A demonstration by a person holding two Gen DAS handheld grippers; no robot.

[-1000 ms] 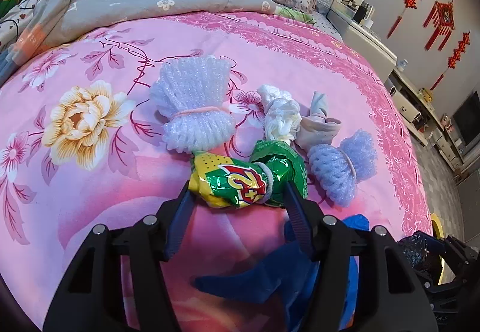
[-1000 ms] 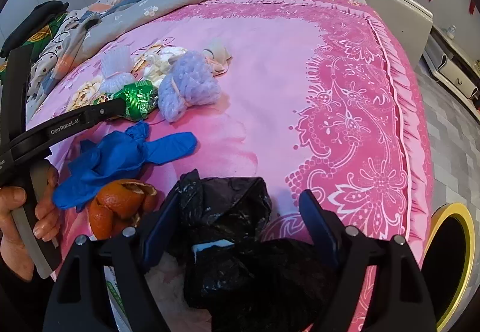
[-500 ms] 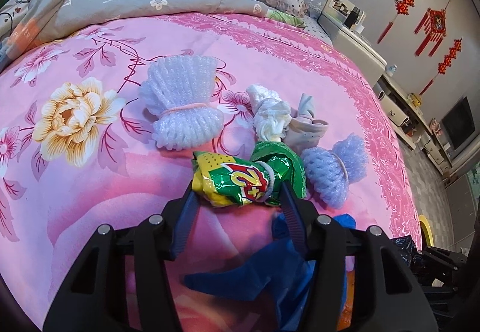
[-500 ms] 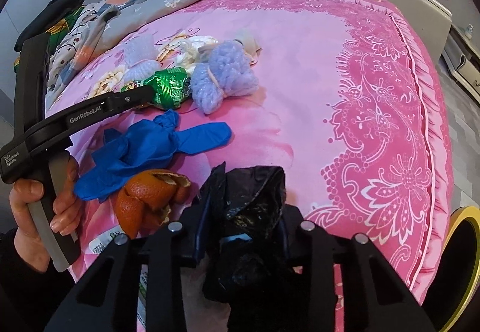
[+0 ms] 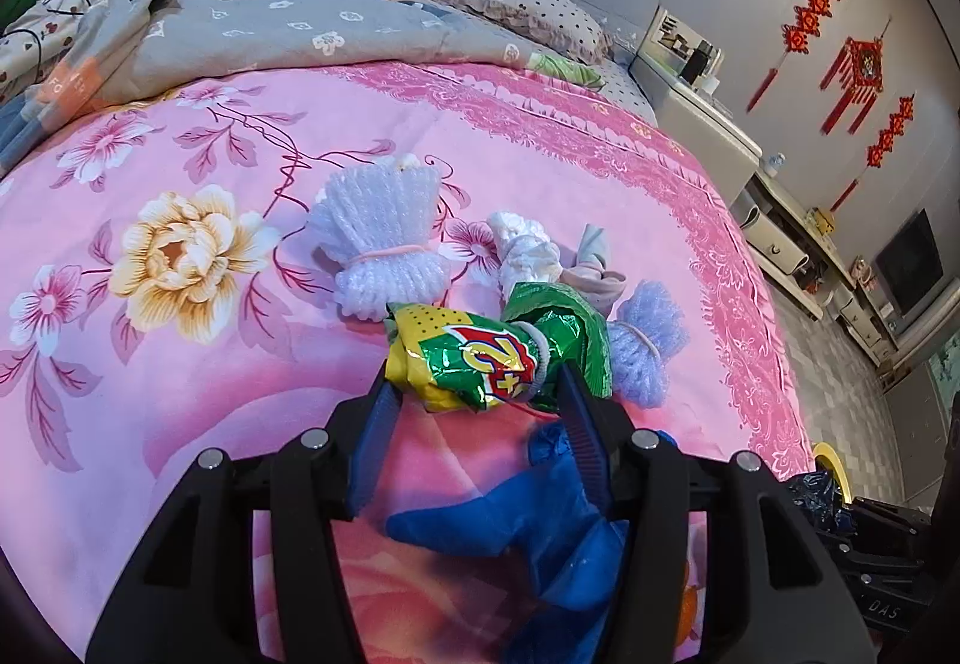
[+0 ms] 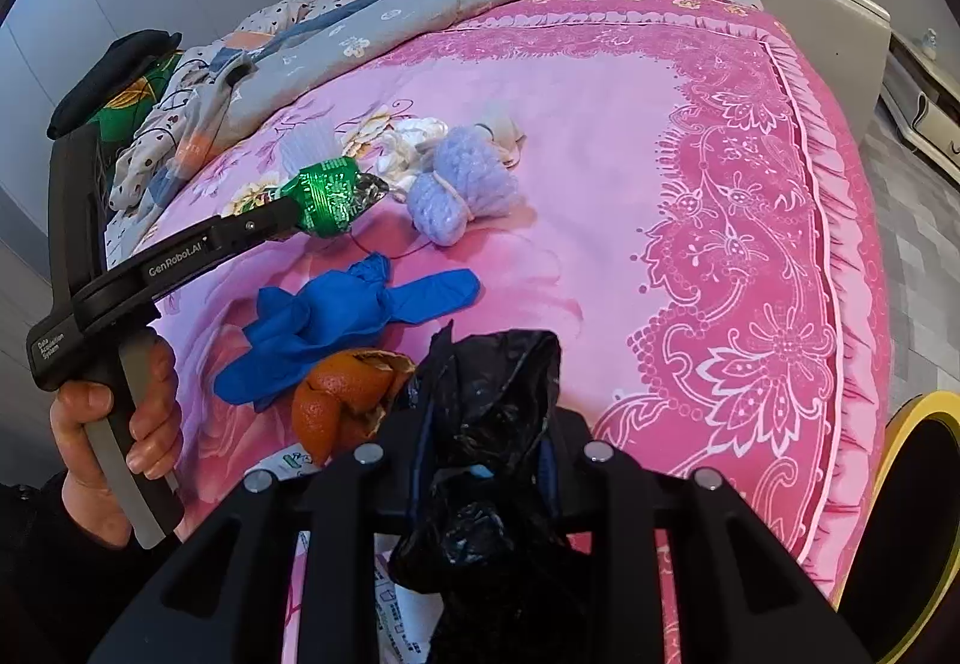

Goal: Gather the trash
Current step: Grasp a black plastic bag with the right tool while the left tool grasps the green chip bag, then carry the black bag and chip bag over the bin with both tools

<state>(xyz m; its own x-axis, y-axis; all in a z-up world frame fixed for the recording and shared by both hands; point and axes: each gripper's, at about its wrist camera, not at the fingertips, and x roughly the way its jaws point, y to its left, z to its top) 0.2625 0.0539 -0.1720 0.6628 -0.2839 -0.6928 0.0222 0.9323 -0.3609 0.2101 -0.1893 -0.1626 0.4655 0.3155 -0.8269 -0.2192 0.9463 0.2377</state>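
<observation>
Nearest the right wrist camera, the right gripper (image 6: 486, 460) is squeezing a crumpled black plastic bag (image 6: 492, 406); its jaws have just been closing, and the bag is now bunched tight between them. Just left of it on the pink bedspread (image 6: 630, 172) an orange peel (image 6: 342, 400) is lying loose, touching a printed paper scrap (image 6: 288, 463) beneath it. Just beyond the peel, a blue glove (image 6: 354, 310) is sprawling flat, untouched by either gripper.

Over on the left side, a hand (image 6: 114, 442) is holding the left gripper (image 5: 480, 394), whose jaws are pinching a green and yellow snack wrapper (image 5: 480, 352) at both ends; they have just been closing a little on it. From the wrist view the wrapper seems to be coming up off the cover, though I cannot tell whether it is fully clear.

Farther back, a purple foam net (image 6: 462, 184), a white foam net (image 5: 384, 238), a wad of white paper (image 5: 528, 250) and a pale cloth scrap (image 5: 594, 268) are sitting close together. Past them a rumpled grey quilt (image 5: 300, 28) is lying across the bed.

By my reading the collecting is barely begun: two pieces are gripped, nothing is visibly binned, and most pieces are waiting. Off the bed's edge, a yellow-rimmed bin (image 6: 918, 514) is standing on the floor.
</observation>
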